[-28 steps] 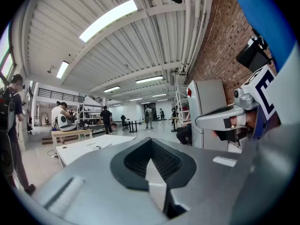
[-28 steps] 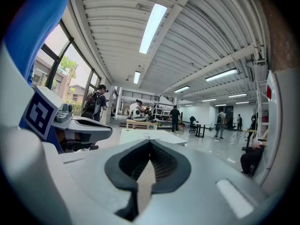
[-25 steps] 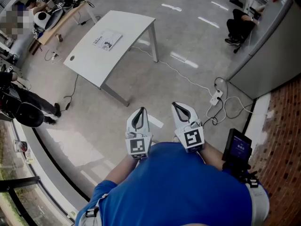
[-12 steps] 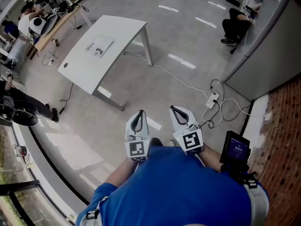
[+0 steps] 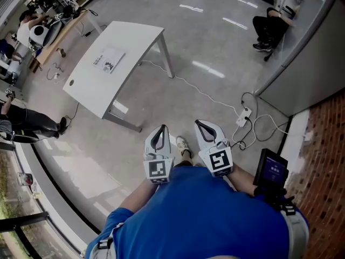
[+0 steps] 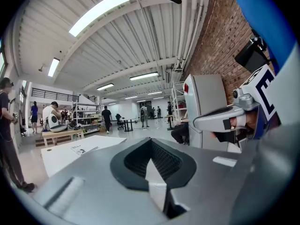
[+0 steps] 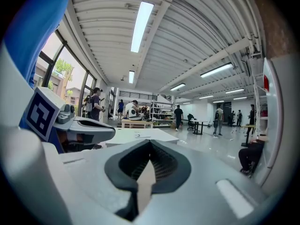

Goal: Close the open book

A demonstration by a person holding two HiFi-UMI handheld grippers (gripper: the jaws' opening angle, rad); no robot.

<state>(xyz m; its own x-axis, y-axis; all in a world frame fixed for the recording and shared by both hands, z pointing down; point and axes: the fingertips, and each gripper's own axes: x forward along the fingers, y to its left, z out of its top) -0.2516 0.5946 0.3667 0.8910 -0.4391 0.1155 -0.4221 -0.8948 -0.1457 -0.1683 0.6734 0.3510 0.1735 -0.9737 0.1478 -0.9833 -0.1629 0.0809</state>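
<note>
From the head view, the left gripper (image 5: 161, 128) and the right gripper (image 5: 200, 124) are held side by side in front of the person's blue shirt (image 5: 199, 215), above the grey floor (image 5: 161, 96). Each pair of jaws is pressed together with nothing in it. The white table (image 5: 135, 42) stands well apart from both, up and to the left. The book (image 5: 108, 60) lies flat on it, about midway along and somewhat nearer the long edge farther from the person. It is too small to tell whether it lies open. Bare floor lies between the grippers and the table. A shoe (image 5: 183, 144) shows between the grippers, and a white cable with a power strip (image 5: 245, 114) trails to the right. A seated person (image 5: 269, 26) is by the grey wall at upper right.

In the left gripper view, the left gripper (image 6: 151, 143) has its jaws closed tip to tip and holds nothing. The table (image 6: 56, 156) and book (image 6: 82, 149) sit low at the left, far ahead. The right gripper (image 6: 220, 120) shows at the right, before a brick wall (image 6: 220, 36).

In the right gripper view, the right gripper (image 7: 150, 145) is likewise closed and empty. The table (image 7: 145, 136) stands straight ahead beyond the jaws, the book (image 7: 139, 135) a small mark on it. The left gripper (image 7: 86, 128) is at the left.
</note>
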